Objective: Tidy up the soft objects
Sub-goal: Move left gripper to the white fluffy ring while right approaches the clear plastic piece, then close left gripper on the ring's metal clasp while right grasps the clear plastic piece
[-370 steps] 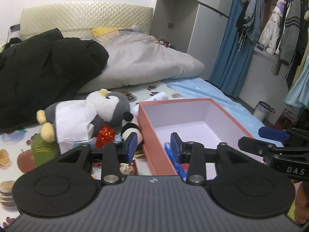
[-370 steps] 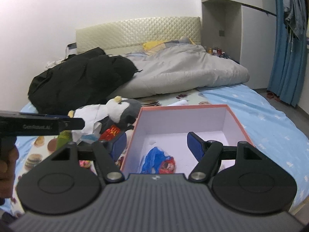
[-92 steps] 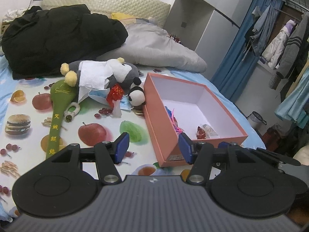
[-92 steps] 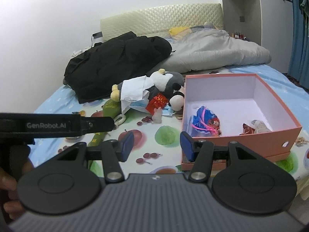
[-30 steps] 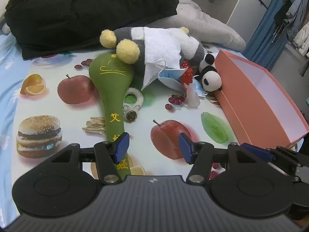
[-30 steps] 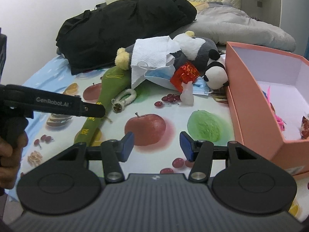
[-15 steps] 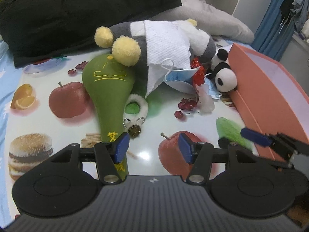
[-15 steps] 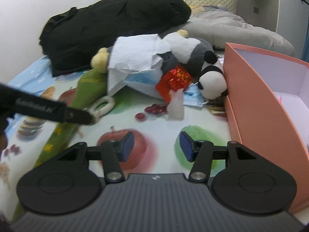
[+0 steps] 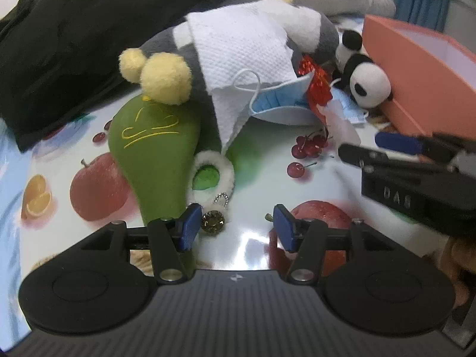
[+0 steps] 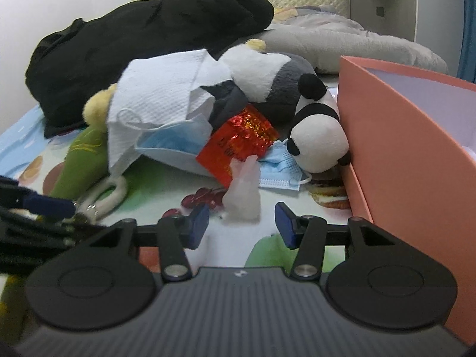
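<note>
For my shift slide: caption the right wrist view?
Open right claw nears a small white plastic bag beside toy panda and pink box.

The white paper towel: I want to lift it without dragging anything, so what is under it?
The white paper towel drapes over the grey plush penguin and a blue face mask. Anything more beneath it is covered.

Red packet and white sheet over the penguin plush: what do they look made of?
Red packet: crinkled metallic foil or film, judging by glittery highlights and sharp creases. White sheet: probably paper towel, matte with a fine embossed dot grid and a torn-looking edge. Penguin plush: fuzzy pile fabric, soft blurred outline.
</note>
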Demonstrator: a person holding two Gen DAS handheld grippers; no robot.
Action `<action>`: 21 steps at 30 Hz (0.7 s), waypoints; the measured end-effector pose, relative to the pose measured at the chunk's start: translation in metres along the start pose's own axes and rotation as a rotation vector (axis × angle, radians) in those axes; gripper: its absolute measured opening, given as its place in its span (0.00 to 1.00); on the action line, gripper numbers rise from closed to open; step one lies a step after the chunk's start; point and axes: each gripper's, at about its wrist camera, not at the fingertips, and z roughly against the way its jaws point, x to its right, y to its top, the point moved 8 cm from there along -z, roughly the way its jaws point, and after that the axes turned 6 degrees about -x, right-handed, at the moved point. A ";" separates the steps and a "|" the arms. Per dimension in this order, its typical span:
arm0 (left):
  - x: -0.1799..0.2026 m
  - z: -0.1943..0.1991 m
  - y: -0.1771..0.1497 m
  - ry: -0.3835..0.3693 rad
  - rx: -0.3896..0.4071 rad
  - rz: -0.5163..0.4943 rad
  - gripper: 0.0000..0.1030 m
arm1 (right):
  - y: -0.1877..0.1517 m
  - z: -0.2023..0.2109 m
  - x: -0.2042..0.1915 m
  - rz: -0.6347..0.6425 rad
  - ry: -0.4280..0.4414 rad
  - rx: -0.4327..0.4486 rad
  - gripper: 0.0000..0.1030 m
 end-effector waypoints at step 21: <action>-0.007 0.003 -0.006 -0.024 0.010 0.093 0.21 | 0.000 0.000 -0.001 0.013 0.011 -0.021 0.27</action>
